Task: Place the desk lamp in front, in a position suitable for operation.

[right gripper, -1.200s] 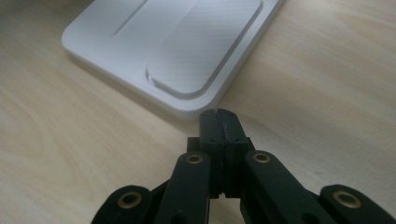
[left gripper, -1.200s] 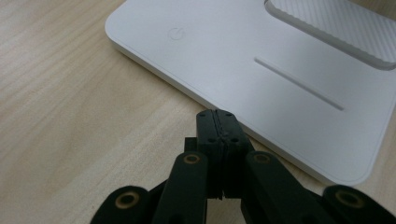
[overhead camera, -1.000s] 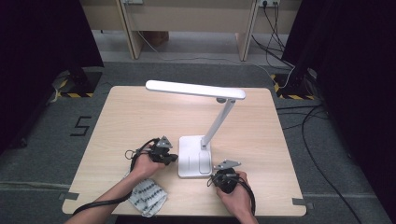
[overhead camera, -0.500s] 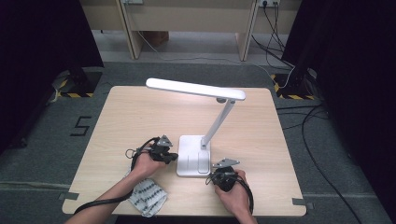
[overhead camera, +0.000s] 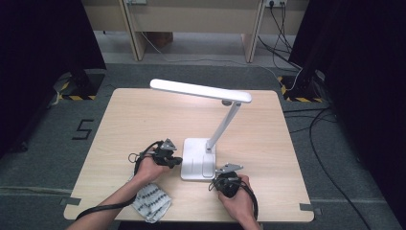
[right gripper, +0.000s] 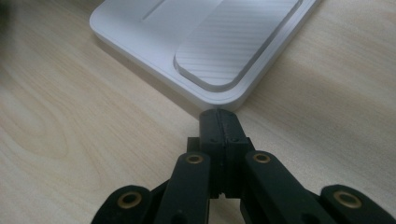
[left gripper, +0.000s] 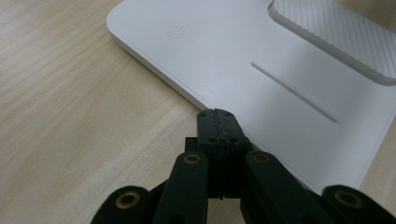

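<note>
A white desk lamp [overhead camera: 201,120] with a flat rectangular base [overhead camera: 198,166], a slanted arm and a long bar head is standing near the middle of the pale wooden table [overhead camera: 124,120], its base toward the person's edge.

Left gripper [overhead camera: 176,161] is sitting at the base's left side — in the left gripper view its black jaws are pressed together with nothing between them, the tips [left gripper: 218,115] lying over the base's edge, close to the long groove [left gripper: 293,91] and some way from the power symbol [left gripper: 175,31].

Right gripper [overhead camera: 221,178] is resting just off the base's near right corner — jaws likewise pressed together and empty, the tips [right gripper: 219,116] pointing at the rounded corner beside the ribbed grey pad [right gripper: 236,44]; whether they are touching the corner I cannot tell.

A crumpled white cloth with dark dots [overhead camera: 151,202] is lying at the near table edge, partly under the left forearm [overhead camera: 119,199], apart from the lamp.
</note>
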A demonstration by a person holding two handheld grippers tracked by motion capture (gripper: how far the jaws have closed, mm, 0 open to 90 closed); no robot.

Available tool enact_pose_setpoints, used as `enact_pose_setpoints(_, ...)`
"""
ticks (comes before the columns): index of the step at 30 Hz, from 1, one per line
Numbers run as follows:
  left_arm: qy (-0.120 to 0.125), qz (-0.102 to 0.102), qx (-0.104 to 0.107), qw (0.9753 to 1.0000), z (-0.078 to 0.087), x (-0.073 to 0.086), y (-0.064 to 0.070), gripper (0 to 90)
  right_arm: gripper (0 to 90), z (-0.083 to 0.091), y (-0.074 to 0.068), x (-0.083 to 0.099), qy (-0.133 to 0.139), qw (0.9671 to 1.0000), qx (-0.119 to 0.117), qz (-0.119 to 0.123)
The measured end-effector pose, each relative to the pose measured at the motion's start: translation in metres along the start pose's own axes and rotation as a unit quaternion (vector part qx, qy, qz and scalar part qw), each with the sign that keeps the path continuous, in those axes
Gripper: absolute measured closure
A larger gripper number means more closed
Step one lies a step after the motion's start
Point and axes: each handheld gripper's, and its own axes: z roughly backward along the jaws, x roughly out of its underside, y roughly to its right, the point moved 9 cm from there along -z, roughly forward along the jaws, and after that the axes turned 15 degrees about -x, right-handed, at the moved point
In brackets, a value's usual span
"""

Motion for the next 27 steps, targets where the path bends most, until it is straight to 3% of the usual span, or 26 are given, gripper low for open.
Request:
enact_pose_setpoints(12,-0.003,0.007,-0.012,0.9999,-0.004,-0.003,-0.007,89.2,90.0,-0.005,0.010,-0.010,0.008,0.9999,0.012,-0.006)
enact_pose_setpoints(17,-0.003,0.006,-0.005,1.0000,-0.001,0.000,-0.005,89.2,90.0,-0.005,0.015,-0.013,0.008,0.9998,0.016,-0.004)
enact_pose_setpoints(27,-0.003,0.003,-0.002,1.0000,0.002,0.002,-0.001,89.1,90.0,-0.003,-0.009,-0.012,-0.002,0.9999,-0.006,0.012)
